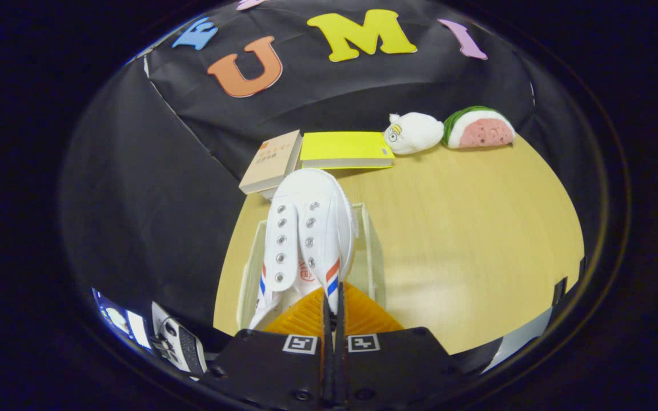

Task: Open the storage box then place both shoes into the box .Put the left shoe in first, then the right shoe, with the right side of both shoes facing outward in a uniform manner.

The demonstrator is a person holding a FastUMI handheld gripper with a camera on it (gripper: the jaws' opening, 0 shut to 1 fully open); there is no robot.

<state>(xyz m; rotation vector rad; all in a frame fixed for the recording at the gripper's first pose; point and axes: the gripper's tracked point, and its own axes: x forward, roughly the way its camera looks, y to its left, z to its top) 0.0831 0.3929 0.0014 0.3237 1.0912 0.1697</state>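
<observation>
I see the gripper (333,311) with its fingers (306,317) pressed nearly together, only a thin slit between them, clamping the heel end of a white shoe (306,234). The shoe runs straight ahead from the fingers, toe pointing away, eyelets up, red and blue stripes near the grip on both sides. It hangs over the open storage box (370,251), a pale translucent bin whose walls show to either side of the shoe; I can't tell whether the sole touches the box bottom. Beyond the toe: a tan book (271,161) and a yellow book (345,149) lying on the tabletop (466,240), touching at a corner. Further right against the booth wall, a white plush toy (414,132) just beside a watermelon-slice plush (480,128). Box sits near the tabletop's left edge.
</observation>
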